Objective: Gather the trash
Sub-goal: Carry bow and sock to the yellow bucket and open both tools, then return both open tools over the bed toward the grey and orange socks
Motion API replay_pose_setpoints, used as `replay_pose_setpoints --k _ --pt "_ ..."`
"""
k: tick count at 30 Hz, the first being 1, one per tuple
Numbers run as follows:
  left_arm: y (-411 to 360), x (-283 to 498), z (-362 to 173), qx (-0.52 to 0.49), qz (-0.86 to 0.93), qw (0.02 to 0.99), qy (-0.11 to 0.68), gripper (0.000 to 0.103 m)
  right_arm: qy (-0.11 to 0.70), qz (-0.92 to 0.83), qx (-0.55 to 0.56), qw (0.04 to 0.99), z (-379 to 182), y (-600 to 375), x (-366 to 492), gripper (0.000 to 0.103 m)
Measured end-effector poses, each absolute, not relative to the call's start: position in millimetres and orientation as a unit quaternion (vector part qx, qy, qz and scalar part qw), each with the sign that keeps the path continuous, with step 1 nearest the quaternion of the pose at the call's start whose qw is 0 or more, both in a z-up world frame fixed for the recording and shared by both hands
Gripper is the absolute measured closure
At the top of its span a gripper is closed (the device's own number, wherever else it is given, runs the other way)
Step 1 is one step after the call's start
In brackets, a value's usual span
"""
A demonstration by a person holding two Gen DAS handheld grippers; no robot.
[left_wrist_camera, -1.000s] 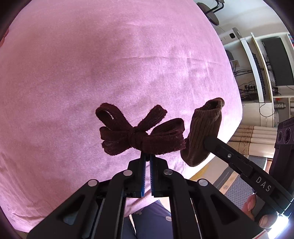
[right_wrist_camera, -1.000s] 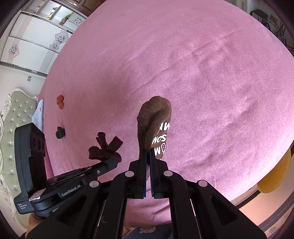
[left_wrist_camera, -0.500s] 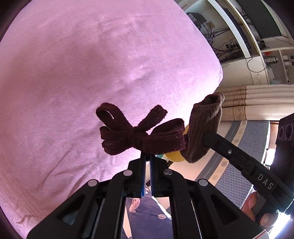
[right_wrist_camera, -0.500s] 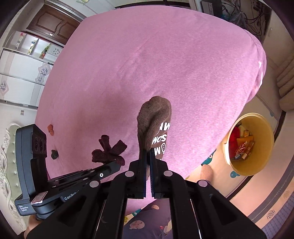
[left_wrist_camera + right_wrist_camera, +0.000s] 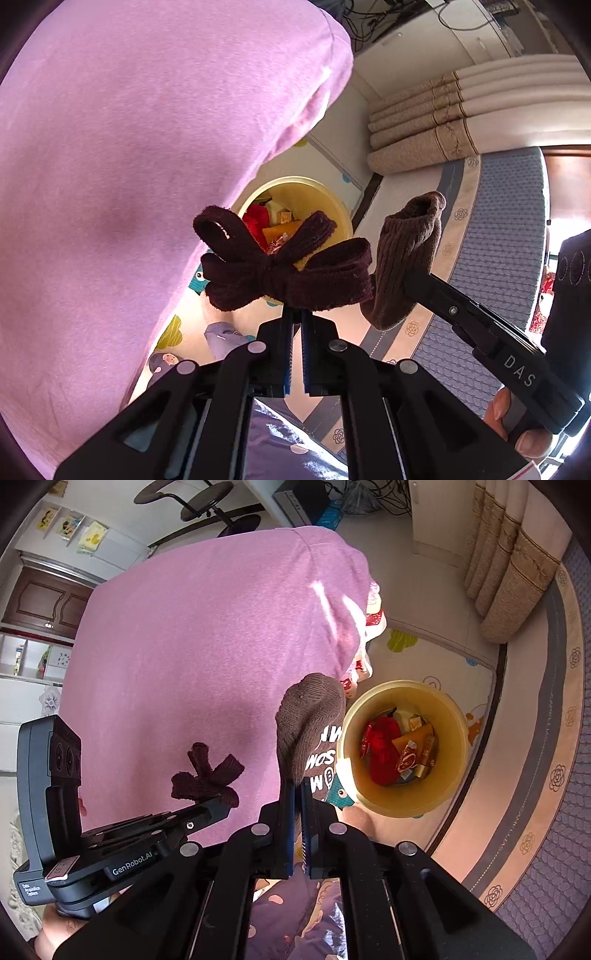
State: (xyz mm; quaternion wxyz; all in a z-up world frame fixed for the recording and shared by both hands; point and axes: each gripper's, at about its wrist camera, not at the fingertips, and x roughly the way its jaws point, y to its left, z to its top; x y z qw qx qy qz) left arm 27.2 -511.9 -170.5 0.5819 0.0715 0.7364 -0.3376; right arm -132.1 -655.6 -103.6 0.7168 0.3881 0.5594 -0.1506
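The left gripper (image 5: 293, 314) is clamped on a dark knotted bow (image 5: 284, 271), whose loops spread crosswise above the narrow jaws. The right gripper (image 5: 297, 786) is pinched on a brown sock (image 5: 312, 734) that stands upright from its jaws, printed side toward the right. The yellow bin (image 5: 448, 716) sits on the floor mat just off the corner of the pink bed (image 5: 207, 646). In the right wrist view it lies to the right of the sock and a little beyond it, so the right gripper appears the nearer of the two. In the left wrist view the bin (image 5: 334, 203) shows directly behind the bow, farther along the fingers' line. Its mouth is open and already holds red and orange wrappers (image 5: 397, 753), with room above them. The bed edge hangs close on the bin's left, while the floor to its right toward the rolled curtains (image 5: 511, 565) is open, so the freer approach is probably from the near and right side.
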Motion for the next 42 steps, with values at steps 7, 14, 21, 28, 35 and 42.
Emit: replay_pose_setpoints --k 7,14,21,28,35,42 --pt "-578 -2 -195 0.106 -0.357 0.552 0.746 0.099 0.553 -0.179 0.414 0.7 -120 -702 -172 0.099" --pt "-608 -10 -207 0.135 -0.361 0.539 0.749 0.07 0.544 -0.191 0.446 0.684 -131 -721 -187 0.094" --pt "-606 -3 -214 0.156 -0.344 0.539 0.753 0.049 0.54 -0.201 0.46 0.675 -138 -724 -190 0.07" --pt "-589 13 -207 0.148 -0.335 0.55 0.751 0.049 0.542 -0.19 0.458 0.678 -138 -719 -172 0.07" --pt "-546 51 -184 0.102 -0.301 0.592 0.74 0.047 0.562 -0.136 0.408 0.706 -120 -698 -116 0.07" --pt "-470 91 -164 0.012 -0.246 0.637 0.731 0.047 0.587 -0.067 0.332 0.735 -95 -645 -49 0.07"
